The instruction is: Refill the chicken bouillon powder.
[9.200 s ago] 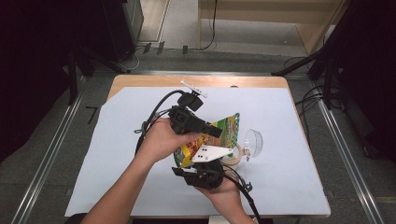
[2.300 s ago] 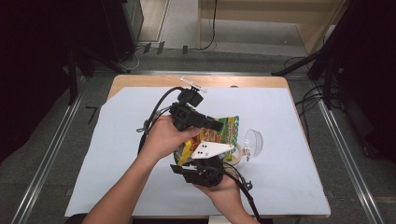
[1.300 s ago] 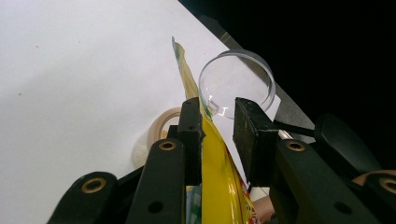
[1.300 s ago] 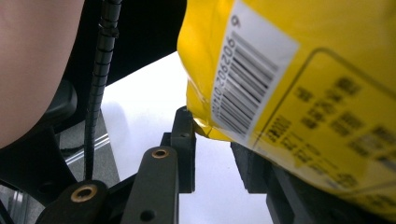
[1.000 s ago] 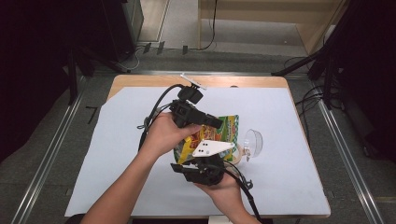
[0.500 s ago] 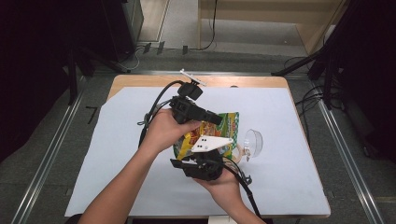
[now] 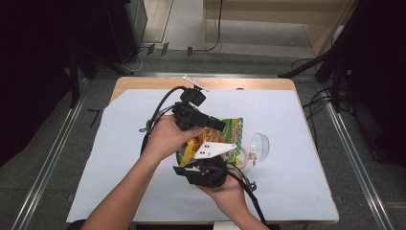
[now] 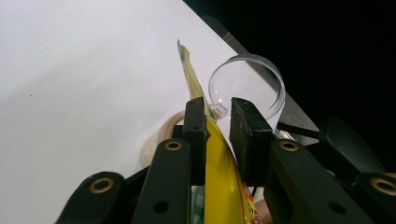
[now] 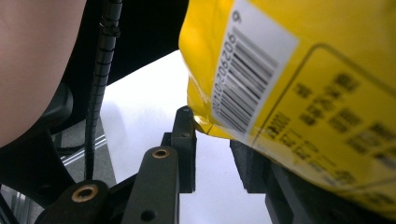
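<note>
1. I'm looking down on a wooden table (image 7: pixel 143 82) whose top is mostly covered by a pale white sheet (image 7: pixel 297 163); bare wood shows along the far edge and at the far left corner.
2. The floor (image 7: pixel 52 158) around it is grey and carpet-like.
3. Metal rails (image 7: pixel 45 165) run along the floor past the table's left and right edges, and another runs just beyond its far edge.
4. Past the far edge I see a light wooden piece of furniture (image 7: pixel 268 12), with black cables (image 7: pixel 218 24) trailing down to the floor.
5. Both upper corners are dark; black stand legs (image 7: pixel 330 67) rise at the right.
6. Lighting is even, overhead.
</note>
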Available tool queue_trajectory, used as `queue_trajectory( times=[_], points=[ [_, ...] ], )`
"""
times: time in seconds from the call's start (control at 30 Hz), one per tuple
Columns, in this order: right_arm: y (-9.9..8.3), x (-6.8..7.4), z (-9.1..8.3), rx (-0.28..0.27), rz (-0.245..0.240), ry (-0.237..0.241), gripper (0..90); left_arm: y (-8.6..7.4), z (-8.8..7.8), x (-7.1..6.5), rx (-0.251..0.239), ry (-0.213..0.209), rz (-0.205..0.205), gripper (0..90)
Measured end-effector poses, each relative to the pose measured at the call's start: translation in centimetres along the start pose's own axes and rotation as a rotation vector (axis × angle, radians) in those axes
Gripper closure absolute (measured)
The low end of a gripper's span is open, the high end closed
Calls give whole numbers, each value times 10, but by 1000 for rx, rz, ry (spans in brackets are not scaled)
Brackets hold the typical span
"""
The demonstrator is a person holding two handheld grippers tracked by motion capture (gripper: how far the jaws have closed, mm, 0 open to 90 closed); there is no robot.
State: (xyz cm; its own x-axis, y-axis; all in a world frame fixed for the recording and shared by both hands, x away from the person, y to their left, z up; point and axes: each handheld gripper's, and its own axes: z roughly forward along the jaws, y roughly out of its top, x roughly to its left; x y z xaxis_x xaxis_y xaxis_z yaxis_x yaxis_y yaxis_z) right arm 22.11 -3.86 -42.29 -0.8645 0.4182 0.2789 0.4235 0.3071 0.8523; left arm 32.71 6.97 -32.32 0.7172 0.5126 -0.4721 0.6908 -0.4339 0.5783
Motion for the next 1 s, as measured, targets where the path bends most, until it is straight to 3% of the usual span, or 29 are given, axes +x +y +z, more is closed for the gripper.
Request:
queue_trajectory(
  times=[0.23, 1.0],
  points=[
    [-1, 2, -1, -17, 2, -3, 729, -1, -1, -10, -13, 34, 31, 772],
    [-3, 4, -2, -15, -5, -6, 739, -5, -1, -12, -30, 23, 31, 769]
  ],
)
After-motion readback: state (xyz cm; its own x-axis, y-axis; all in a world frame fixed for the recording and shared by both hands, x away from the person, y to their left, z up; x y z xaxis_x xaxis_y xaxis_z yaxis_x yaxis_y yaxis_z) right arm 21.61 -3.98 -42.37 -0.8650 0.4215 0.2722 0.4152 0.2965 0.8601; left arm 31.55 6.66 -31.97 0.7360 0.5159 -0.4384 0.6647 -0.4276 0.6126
